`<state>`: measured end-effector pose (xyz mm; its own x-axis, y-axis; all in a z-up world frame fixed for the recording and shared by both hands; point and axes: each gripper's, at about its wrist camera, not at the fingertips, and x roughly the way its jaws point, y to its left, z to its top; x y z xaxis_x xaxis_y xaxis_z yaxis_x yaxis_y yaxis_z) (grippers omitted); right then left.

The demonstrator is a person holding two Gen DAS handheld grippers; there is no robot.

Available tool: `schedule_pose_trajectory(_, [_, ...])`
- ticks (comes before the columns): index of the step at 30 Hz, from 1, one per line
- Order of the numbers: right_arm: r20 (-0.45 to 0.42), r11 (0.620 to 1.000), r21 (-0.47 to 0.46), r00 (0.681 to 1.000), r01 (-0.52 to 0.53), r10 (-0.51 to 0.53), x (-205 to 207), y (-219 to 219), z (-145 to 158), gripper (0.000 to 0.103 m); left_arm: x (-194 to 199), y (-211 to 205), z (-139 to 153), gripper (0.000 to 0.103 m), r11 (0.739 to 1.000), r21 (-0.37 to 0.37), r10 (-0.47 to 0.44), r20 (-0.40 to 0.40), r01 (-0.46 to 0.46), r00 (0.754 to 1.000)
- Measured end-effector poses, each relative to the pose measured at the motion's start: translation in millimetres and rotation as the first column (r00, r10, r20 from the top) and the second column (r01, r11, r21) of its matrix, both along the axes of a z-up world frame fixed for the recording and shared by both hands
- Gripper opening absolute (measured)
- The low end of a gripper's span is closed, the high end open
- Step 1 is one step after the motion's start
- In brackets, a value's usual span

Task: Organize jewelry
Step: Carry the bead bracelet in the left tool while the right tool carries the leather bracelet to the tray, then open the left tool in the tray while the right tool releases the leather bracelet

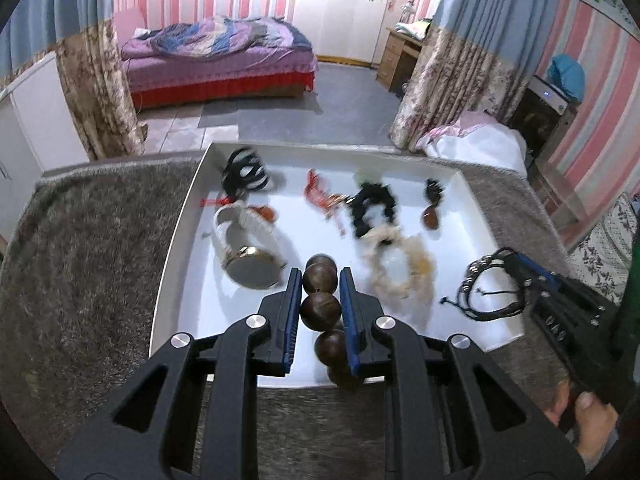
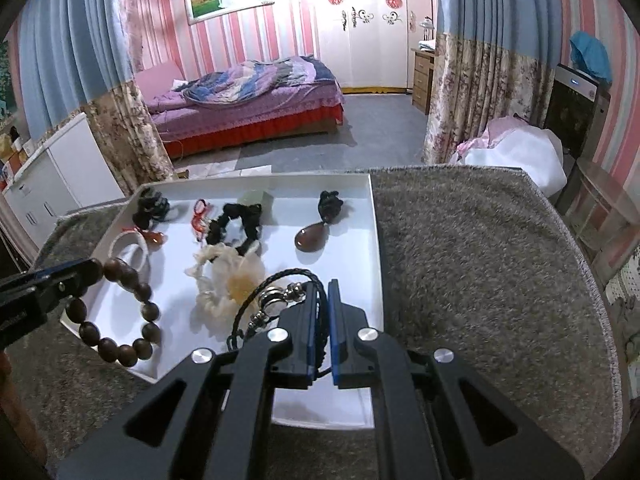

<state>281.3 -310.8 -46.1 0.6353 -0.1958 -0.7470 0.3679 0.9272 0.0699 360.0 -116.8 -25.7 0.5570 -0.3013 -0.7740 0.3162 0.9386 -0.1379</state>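
**A:** Left wrist view first: our left gripper is clamped on the wooden bead bracelet, dark round beads stacked between the blue pads. It's over the near part of the white tray, which sits on a shaggy grey rug. Whether the beads touch the tray floor, we can't tell.

**B:** Yep, and from the right wrist view that same bracelet hangs as a full loop off the left gripper's tip, over the tray's near-left corner.

**A:** What about our right gripper?

**B:** Jaws pinched nearly together on the black braided cord bracelet, the one with small silver beads. The cord loops out to the left of the fingers, over the near right part of the tray.

**A:** We see it from the left side too, right gripper at the tray's right edge with the cord dangling, and a hand on its grip.

**B:** Rest of the tray: amber teardrop pendant on a black knot, black scrunchie, cream scrunchie, white bangle, some red bits.

**A:** Plus a gold-rimmed round piece just left of our fingers, blurry.
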Motion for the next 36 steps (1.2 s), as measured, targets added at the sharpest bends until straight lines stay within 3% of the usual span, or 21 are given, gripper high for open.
schedule_pose_trajectory(13, [-0.106, 1.000, -0.009, 0.994, -0.013, 0.012, 4, 12, -30, 0.005, 10, 12, -35, 0.018, 0.990, 0.140, 0.032, 0.032, -0.036, 0.999])
schedule_pose_trajectory(23, [-0.162, 1.000, 0.021, 0.987, 0.009, -0.005, 10, 10, -41, 0.005, 11, 11, -50, 0.018, 0.986, 0.166, 0.029, 0.020, -0.032, 0.999])
schedule_pose_trajectory(33, [-0.160, 1.000, -0.024, 0.987, 0.009, -0.013, 10, 15, -45, 0.009, 7, 13, -64, 0.018, 0.979, 0.198, 0.037, 0.002, -0.037, 0.999])
schedule_pose_trajectory(34, [-0.161, 1.000, -0.029, 0.987, 0.008, -0.013, 10, 15, -45, 0.010, 7, 14, -64, 0.018, 0.980, 0.196, 0.038, -0.001, -0.037, 0.999])
schedule_pose_trajectory(35, [-0.160, 1.000, -0.025, 0.987, 0.007, -0.011, 9, 14, -44, 0.023, 7, 15, -63, 0.019, 0.981, 0.192, 0.040, -0.007, -0.038, 0.999])
schedule_pose_trajectory(36, [-0.153, 1.000, -0.020, 0.988, 0.006, -0.009, 9, 14, -43, 0.044, 5, 16, -63, 0.019, 0.982, 0.187, 0.042, -0.010, -0.039, 0.999])
